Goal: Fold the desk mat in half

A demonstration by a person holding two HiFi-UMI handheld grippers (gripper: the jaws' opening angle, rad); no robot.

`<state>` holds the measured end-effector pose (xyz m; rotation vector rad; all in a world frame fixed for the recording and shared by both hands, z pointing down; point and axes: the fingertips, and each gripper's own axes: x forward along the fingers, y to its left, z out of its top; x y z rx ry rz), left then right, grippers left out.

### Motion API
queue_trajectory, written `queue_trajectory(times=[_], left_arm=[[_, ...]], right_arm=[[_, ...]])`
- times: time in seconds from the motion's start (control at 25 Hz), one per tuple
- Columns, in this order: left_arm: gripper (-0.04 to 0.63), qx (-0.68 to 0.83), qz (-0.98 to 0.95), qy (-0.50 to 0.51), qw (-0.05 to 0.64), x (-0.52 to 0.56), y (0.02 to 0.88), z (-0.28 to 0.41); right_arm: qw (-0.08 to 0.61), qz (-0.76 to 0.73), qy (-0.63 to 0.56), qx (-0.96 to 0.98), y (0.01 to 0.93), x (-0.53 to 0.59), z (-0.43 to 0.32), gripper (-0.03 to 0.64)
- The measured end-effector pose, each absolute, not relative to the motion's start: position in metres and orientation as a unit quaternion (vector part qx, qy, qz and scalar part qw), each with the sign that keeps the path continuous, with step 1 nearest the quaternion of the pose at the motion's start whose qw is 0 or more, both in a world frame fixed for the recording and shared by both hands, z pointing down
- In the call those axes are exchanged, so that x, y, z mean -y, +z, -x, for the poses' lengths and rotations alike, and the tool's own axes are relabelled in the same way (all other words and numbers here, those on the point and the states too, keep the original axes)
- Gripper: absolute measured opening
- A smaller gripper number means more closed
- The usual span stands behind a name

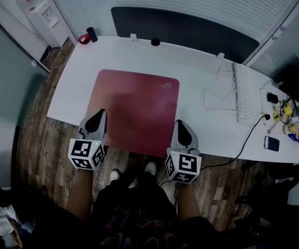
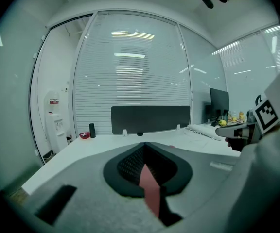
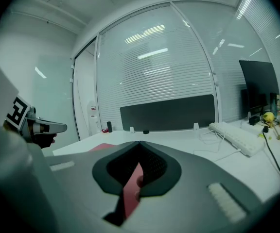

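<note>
Here, white desk [image 1: 123, 53] under desk mat [image 1: 134, 108] faces blinds [image 1: 191, 1].

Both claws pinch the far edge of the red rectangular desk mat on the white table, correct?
No: in the head view the left claw and right claw pinch the near edge of the red rectangular desk mat on the white table.

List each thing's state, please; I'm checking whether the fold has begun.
mat: unfolded, flat on the desk, near edge pinched at both corners
left tongs: shut on the mat's near left corner
right tongs: shut on the mat's near right corner
phone: lying flat on the desk
</note>
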<state>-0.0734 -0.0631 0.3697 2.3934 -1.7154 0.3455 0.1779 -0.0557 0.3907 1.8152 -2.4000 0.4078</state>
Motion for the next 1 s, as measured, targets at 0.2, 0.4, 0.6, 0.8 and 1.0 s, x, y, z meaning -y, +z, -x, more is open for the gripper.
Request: queue_trajectory(times=[0.2, 0.4, 0.6, 0.8, 1.0], left_arm=[[0.002, 0.563, -0.815, 0.109, 0.081, 0.065, 0.361, 0.078], [0.002, 0.558, -0.820, 0.096, 0.078, 0.068, 0.358, 0.094], [0.002, 0.550, -0.828, 0.079, 0.074, 0.077, 0.346, 0.113], [0.002, 0.537, -0.839, 0.062, 0.063, 0.085, 0.332, 0.128], [0.002, 0.528, -0.845, 0.063, 0.060, 0.091, 0.331, 0.138]], right_arm=[[0.045, -0.600, 0.146, 0.785, 0.386, 0.057, -0.170, 0.006], [0.051, -0.609, 0.133, 0.780, 0.381, 0.053, -0.156, 0.006], [0.048, -0.626, 0.114, 0.770, 0.366, 0.054, -0.144, 0.006], [0.041, -0.636, 0.100, 0.764, 0.352, 0.054, -0.129, 0.006], [0.044, -0.641, 0.098, 0.760, 0.351, 0.055, -0.117, 0.006]])
